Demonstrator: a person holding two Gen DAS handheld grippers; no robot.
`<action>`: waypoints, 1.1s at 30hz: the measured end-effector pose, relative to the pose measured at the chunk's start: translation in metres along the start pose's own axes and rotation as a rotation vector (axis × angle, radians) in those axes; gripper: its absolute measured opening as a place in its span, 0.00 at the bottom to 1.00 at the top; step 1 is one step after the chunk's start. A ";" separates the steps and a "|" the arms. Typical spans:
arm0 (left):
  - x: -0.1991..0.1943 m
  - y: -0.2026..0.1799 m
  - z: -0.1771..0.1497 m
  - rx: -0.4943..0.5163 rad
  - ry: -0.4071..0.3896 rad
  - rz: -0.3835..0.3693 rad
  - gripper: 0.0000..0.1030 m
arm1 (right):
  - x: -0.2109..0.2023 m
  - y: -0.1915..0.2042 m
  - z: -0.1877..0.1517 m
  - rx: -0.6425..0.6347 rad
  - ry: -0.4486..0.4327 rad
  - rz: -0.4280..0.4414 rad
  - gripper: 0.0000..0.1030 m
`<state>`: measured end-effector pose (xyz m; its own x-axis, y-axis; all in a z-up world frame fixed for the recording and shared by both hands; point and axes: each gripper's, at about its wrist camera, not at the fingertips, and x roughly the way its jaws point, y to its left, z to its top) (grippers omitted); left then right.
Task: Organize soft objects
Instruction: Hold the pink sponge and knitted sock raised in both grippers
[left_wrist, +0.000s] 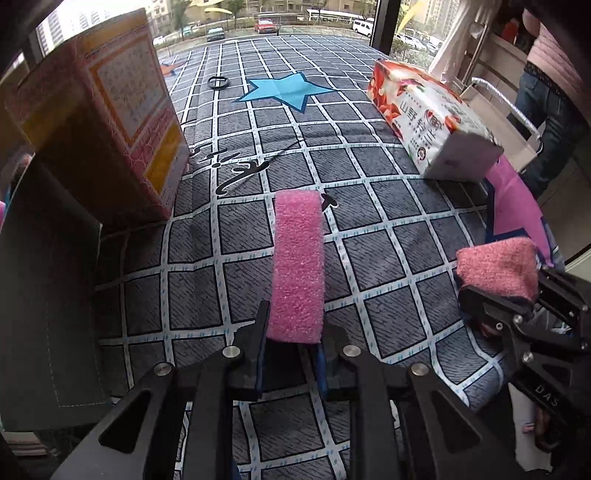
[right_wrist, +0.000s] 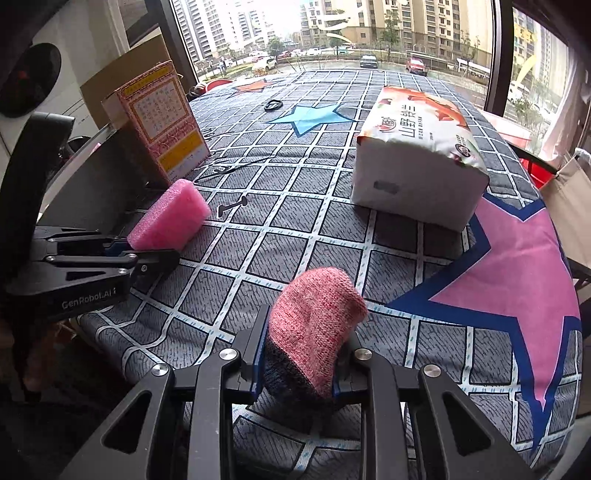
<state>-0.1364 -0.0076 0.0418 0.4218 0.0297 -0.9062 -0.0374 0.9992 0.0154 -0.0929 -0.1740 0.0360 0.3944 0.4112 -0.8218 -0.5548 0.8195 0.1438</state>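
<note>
1. The left gripper (left_wrist: 291, 354) gripped a pink sponge (left_wrist: 297, 266) by its near end; the sponge stuck out forward over the cloth (left_wrist: 388, 221).
2. The right gripper (right_wrist: 299, 369) clamped a folded pink towel (right_wrist: 314, 325), which bulged up between its fingers.
3. A tissue pack (right_wrist: 417, 155) lay ahead of the towel, and a box (left_wrist: 99, 110) stood left of the sponge.

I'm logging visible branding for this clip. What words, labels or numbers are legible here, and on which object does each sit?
"GenRobot.AI": on the side of the left gripper, seen from the right wrist view.
"DAS", cut off: on the body of the right gripper, seen from the left wrist view.
"山野", large characters on the tissue pack; its remaining characters and small print are not clearly legible.
Pink and yellow box: a printed grid of characters, too small to read.
</note>
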 end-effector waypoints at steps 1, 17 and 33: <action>-0.001 -0.004 -0.002 0.012 -0.011 0.021 0.21 | 0.001 -0.001 -0.001 0.009 -0.009 -0.003 0.25; -0.004 0.006 -0.010 -0.041 -0.060 -0.051 0.21 | 0.002 0.004 -0.001 0.035 -0.028 -0.055 0.25; -0.003 0.005 -0.010 -0.036 -0.056 -0.040 0.21 | 0.003 0.009 -0.004 0.012 -0.038 -0.074 0.25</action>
<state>-0.1471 -0.0033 0.0403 0.4738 -0.0073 -0.8806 -0.0521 0.9980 -0.0364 -0.0993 -0.1672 0.0328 0.4614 0.3641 -0.8090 -0.5142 0.8529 0.0905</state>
